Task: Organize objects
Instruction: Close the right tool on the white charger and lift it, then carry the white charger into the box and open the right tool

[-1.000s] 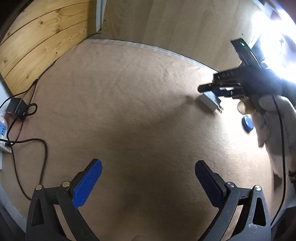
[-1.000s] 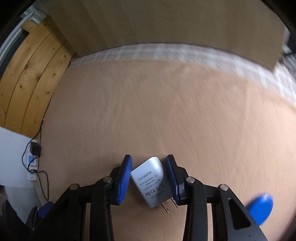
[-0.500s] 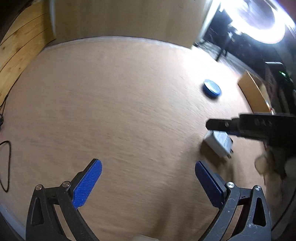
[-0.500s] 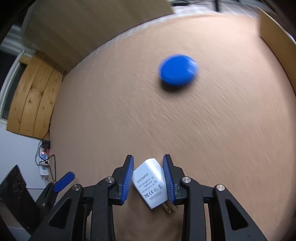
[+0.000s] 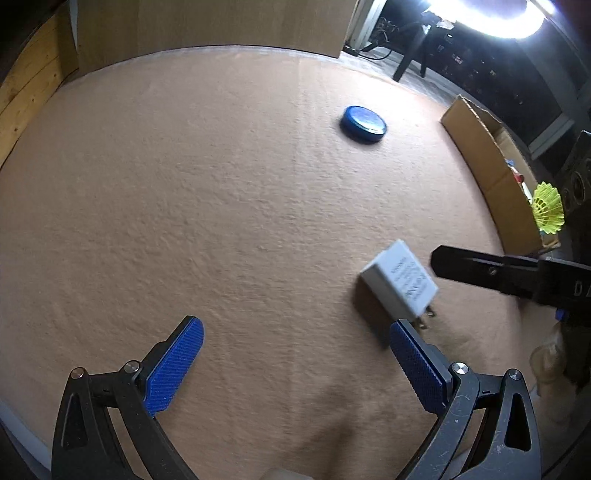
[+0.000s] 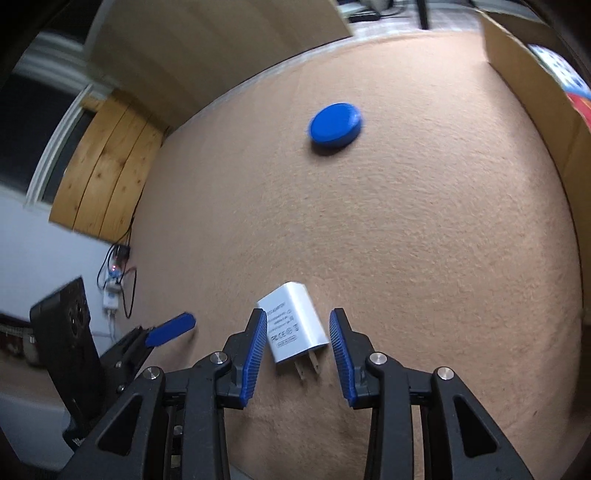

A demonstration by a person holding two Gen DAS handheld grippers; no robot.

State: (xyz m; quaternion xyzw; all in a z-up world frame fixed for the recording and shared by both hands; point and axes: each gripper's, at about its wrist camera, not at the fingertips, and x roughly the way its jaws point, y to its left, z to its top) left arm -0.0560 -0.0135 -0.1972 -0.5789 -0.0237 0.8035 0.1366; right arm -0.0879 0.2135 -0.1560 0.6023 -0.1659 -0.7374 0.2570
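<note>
A tan carpet (image 5: 221, 221) is carrying everything. A cardboard box (image 5: 495, 177) is sitting along its right edge. The left gripper (image 5: 295, 365) is hanging wide open and empty. The right gripper (image 6: 298, 354), its jaws just opening, is straddling the white charger (image 6: 295, 321) without pressing it. A blue lid (image 6: 335, 125) is lying well beyond the charger.

A tan carpet (image 5: 221, 221) covered the floor. At its far edge a plain light-brown board (image 5: 221, 22) stood upright. Left of the board, wooden planks (image 6: 103, 177) leaned or stood against a white wall (image 6: 55, 254), next to a white frame (image 6: 55, 147) with a dark pane. Below the planks, a white power strip (image 6: 110, 295) lay at the carpet's edge with a small red light on it and black cables (image 6: 130, 295) looping beside it. A very bright lamp (image 5: 484, 18) shone at the upper right, above the dark legs of a stand (image 5: 410, 55).
</note>
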